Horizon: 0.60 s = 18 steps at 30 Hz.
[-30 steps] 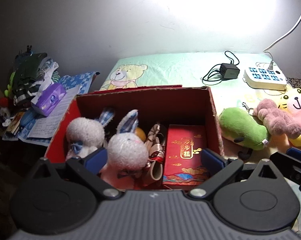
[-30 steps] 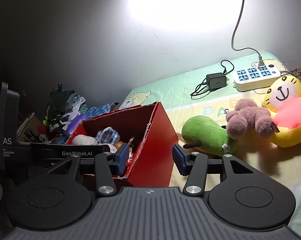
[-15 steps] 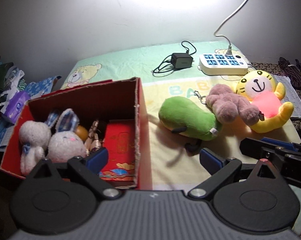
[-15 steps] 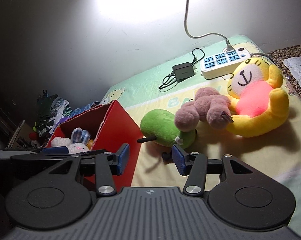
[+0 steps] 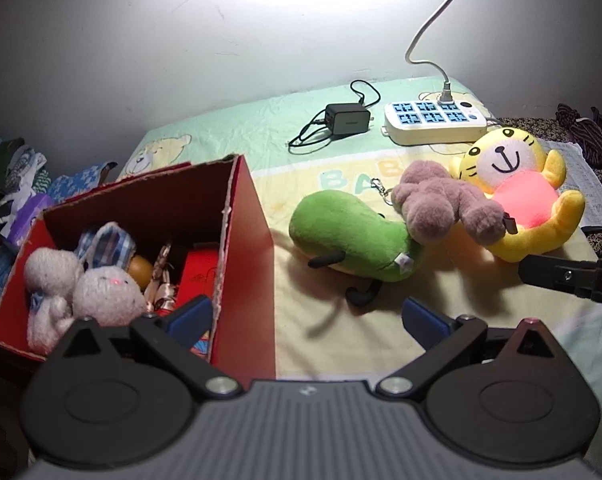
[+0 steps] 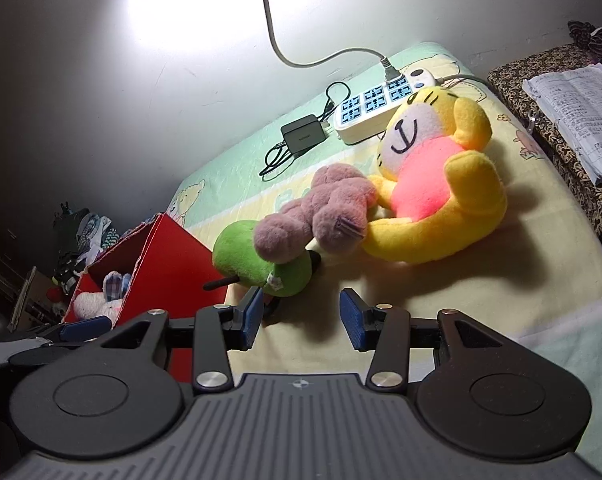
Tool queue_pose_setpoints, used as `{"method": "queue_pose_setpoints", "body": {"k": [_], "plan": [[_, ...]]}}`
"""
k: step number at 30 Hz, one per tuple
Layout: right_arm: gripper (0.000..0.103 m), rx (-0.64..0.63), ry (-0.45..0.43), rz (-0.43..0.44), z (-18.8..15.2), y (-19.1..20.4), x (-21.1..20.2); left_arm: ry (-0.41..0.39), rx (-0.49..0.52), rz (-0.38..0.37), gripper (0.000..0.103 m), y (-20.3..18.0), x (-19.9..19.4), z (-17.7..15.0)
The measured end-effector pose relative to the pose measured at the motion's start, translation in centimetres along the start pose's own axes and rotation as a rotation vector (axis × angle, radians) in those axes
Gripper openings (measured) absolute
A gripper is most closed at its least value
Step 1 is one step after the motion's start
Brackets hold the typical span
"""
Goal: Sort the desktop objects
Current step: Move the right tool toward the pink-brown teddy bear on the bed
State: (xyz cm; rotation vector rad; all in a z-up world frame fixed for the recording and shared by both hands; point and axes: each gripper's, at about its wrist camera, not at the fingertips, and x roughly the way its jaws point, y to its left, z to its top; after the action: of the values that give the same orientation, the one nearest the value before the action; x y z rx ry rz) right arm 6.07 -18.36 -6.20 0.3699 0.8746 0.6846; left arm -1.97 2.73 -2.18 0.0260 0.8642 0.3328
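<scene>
The right claw (image 6: 299,318) is wide open and empty, and it has swung away from the red box (image 6: 157,256), so the green plush (image 6: 257,260) now lies just ahead of it, near its left finger, with the mauve plush (image 6: 321,216) and the yellow tiger plush (image 6: 433,184) farther ahead to the right. The left claw (image 5: 307,316) is also open and holds nothing; it has turned too, so the red box (image 5: 245,248) now sits to its left and the green plush (image 5: 353,240) just ahead. I judge that box filling is paused and the green plush is the next pick. The surface (image 6: 461,300) carries all three toys.
</scene>
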Motion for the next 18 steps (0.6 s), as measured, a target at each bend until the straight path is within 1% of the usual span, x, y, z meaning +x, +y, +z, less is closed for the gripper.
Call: {"method": "queue_pose_setpoints", "body": {"k": [3,8,11,12,14,15,16,18], "plan": [[0.047,0.021,-0.004,-0.007,0.4,-0.9,-0.1,-0.027,0.012,-0.013,0.101,-0.7,-0.4,0.3],[0.047,0.053,-0.003,-0.014,1.2,-2.1,0.0,-0.028,0.043,-0.070,0.101,-2.3,0.4,0.5],[0.047,0.081,-0.011,0.000,2.2,-2.7,0.0,-0.038,0.034,-0.127,0.101,-2.8,0.9,1.1],[0.047,0.089,-0.015,0.003,2.6,-2.8,0.0,-0.041,0.025,-0.159,0.100,-3.0,1.1,1.4],[0.047,0.096,-0.024,0.013,3.5,-3.0,0.2,-0.052,0.012,-0.203,0.096,-3.1,1.6,1.9],[0.047,0.094,-0.026,0.018,4.0,-3.0,0.4,-0.055,0.009,-0.213,0.091,-3.3,2.0,2.1],[0.047,0.092,-0.020,0.022,4.4,-3.0,0.8,-0.052,0.007,-0.221,0.080,-3.5,2.5,2.5],[0.047,0.098,-0.012,0.029,5.1,-3.2,1.4,-0.035,-0.007,-0.248,0.070,-3.7,3.6,3.1]]}}
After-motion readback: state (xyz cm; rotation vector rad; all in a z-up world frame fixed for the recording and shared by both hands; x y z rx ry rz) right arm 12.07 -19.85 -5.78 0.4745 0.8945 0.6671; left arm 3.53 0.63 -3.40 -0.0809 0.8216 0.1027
